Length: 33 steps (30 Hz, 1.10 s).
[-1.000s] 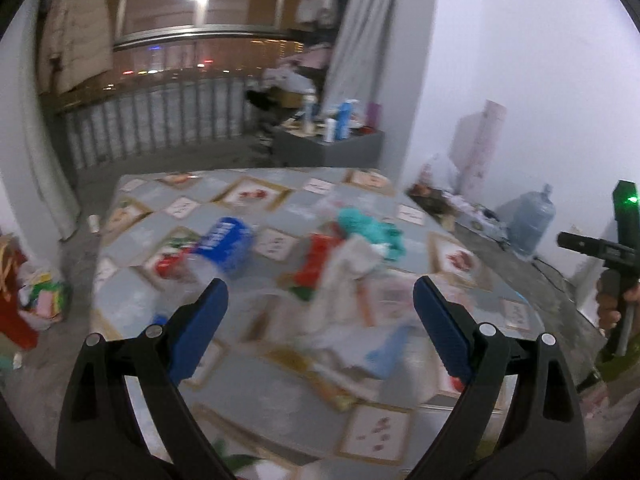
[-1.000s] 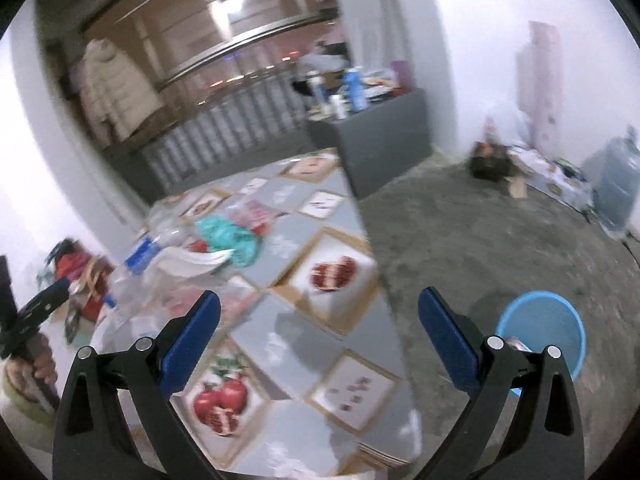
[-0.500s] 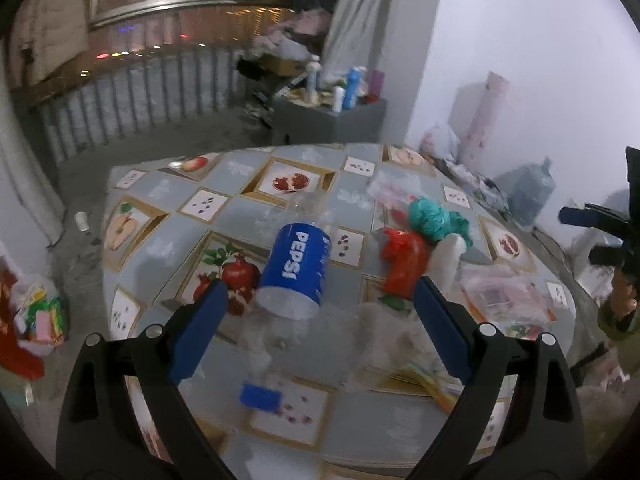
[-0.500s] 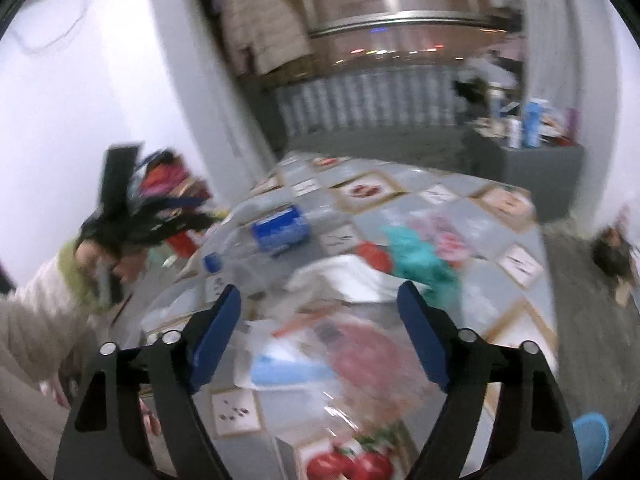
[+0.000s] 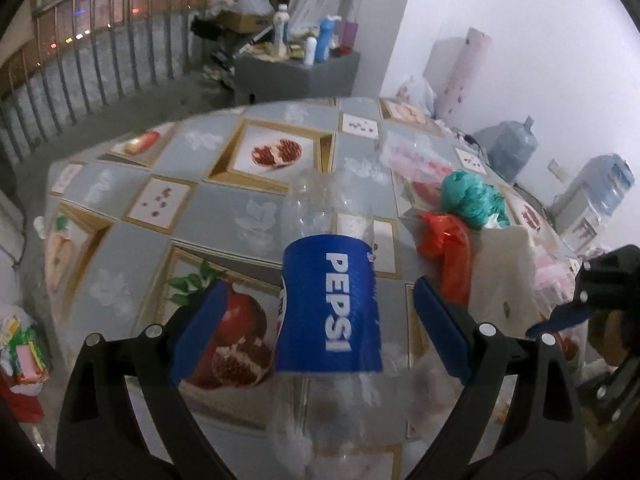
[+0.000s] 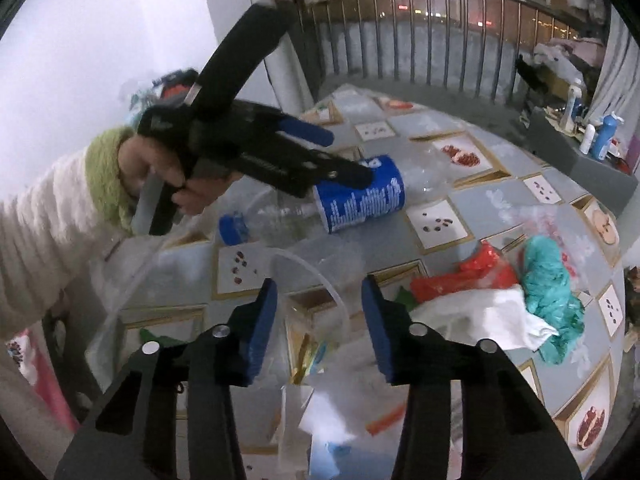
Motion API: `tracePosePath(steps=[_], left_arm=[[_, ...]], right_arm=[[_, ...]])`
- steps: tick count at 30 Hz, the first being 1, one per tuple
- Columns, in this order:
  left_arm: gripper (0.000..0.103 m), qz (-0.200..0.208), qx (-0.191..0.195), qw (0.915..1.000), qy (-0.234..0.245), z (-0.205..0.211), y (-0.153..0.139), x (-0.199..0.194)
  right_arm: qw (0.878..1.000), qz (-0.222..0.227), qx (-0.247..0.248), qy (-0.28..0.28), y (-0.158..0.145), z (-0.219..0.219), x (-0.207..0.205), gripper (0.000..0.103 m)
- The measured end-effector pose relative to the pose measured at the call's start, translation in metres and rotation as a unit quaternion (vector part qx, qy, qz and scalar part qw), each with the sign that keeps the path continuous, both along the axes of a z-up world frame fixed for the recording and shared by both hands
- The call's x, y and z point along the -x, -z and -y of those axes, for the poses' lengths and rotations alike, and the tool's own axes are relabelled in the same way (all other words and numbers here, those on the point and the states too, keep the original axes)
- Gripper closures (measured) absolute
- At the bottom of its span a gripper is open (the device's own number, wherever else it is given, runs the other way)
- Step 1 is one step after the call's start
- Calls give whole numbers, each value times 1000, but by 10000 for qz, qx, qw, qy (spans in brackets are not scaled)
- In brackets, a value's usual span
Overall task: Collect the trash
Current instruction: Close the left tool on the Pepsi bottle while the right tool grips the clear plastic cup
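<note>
Downward, left gripper [image 5: 316, 320] wide apart astride Pepsi bottle [image 5: 330, 300], right gripper [image 6: 320, 320] narrowing, nothing gripped.

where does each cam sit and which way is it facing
Left wrist: on the left gripper, angled down at the Pepsi bottle between its open fingers; the right gripper shows at the right edge.
Right wrist: on the right gripper, angled down at a clear bag; the left hand and sleeve show.
Shared: bottle, red bag, teal bag.

Fruit-print tablecloth [image 5: 224, 204], grey cabinet [image 5: 296, 76] with bottles [image 5: 322, 42], water jugs [image 5: 508, 148], railing [image 6: 436, 60]
</note>
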State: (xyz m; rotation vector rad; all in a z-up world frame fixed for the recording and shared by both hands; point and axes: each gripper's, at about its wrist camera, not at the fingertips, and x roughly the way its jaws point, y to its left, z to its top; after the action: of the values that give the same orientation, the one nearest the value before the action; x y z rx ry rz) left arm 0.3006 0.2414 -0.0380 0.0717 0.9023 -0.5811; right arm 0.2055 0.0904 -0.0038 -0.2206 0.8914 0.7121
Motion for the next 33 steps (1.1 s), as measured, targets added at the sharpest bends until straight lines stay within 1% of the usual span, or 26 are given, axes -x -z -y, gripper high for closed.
tracePosePath(steps=[7, 9, 13, 16, 20, 22, 26, 33], left_arm=[[14, -350, 141, 9993, 72, 2, 18, -16], [20, -429, 190, 9989, 67, 3, 20, -19], [28, -624, 182, 9979, 0, 3, 25, -23], [30, -665, 179, 9976, 2, 2, 27, -24], [36, -736, 41, 9973, 23, 6, 29, -24], [43, -794, -12, 9968, 5, 7, 31, -25], [43, -843, 1, 9964, -106, 4, 31, -27], [44, -790, -15, 9965, -270, 1, 28, -25]], right_arm=[[9993, -87, 362, 44, 18, -11, -11, 68], [9991, -134, 402, 73, 22, -12, -13, 70], [9984, -232, 493, 123, 30, -13, -17, 76], [9981, -299, 514, 135, 34, -13, -18, 79], [9976, -326, 587, 136, 39, -14, -19, 84], [9975, -354, 595, 140, 40, -15, -20, 87], [9974, -387, 581, 160, 42, -15, -21, 93], [9980, -435, 413, 208, 41, -12, -23, 96]])
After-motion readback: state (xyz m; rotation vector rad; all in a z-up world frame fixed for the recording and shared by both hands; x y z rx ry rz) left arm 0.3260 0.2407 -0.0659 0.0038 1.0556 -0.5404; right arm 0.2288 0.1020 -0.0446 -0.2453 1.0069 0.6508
